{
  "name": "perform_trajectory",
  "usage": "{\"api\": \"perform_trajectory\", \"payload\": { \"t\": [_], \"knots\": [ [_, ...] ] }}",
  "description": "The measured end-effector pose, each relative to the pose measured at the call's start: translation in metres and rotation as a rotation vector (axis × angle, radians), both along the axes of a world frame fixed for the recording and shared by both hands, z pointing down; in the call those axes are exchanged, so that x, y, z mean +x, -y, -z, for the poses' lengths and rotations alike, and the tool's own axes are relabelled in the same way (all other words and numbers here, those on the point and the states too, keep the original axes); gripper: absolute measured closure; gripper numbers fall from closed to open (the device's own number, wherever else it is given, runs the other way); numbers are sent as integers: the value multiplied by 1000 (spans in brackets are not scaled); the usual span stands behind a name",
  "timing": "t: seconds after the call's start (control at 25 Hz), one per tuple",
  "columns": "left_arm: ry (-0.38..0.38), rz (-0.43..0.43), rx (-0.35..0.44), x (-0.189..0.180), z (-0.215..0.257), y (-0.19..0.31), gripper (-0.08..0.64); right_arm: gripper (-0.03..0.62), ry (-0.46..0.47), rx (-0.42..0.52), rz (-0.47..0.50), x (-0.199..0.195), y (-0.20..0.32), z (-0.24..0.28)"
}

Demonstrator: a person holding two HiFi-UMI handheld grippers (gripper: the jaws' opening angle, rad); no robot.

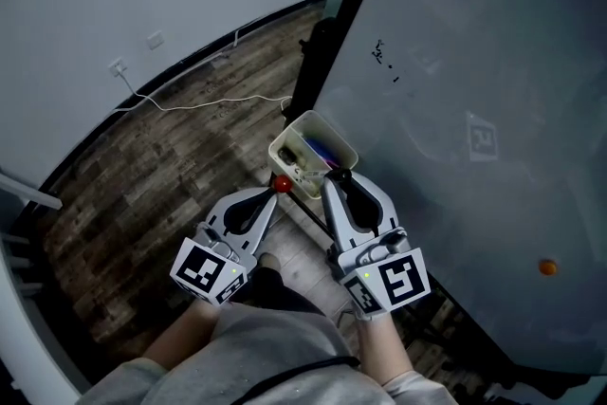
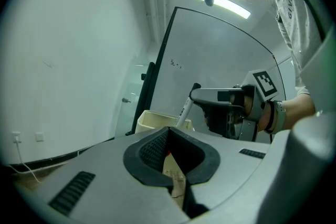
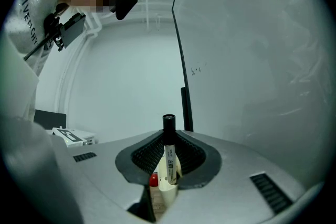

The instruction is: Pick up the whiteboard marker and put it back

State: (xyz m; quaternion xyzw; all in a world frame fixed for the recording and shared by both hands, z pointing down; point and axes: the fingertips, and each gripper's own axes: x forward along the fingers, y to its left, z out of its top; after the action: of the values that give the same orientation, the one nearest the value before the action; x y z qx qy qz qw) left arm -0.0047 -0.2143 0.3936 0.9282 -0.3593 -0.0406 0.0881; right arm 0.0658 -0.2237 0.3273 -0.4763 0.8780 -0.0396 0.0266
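The whiteboard (image 1: 474,62) fills the right, and a cream marker bin (image 1: 281,147) sits at its near-left edge. The right claw (image 1: 337,177) hovers just over the bin, clamped on the whiteboard marker (image 3: 169,157) — upright, black cap up. The left claw (image 1: 277,190), beside the bin, is closed and empty. This looks like the put-back step — next, lower the marker straight into the bin, then release.

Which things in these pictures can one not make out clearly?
- Whiteboard marker in the right gripper: label print too small, right gripper view.
- Cream bin: contents too small and crowded, head view.
- Red object by the left gripper: too small to identify, head view.
- Marks on the whiteboard: too small to read, any view.
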Motion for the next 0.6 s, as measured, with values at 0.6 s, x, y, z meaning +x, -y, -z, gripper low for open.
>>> {"api": "perform_trajectory", "payload": {
  "t": [0.6],
  "knots": [
    [20, 19, -48, 2, -25, 13, 545, 517, 27, -49, 25, -1, 13, -34]
  ]
}}
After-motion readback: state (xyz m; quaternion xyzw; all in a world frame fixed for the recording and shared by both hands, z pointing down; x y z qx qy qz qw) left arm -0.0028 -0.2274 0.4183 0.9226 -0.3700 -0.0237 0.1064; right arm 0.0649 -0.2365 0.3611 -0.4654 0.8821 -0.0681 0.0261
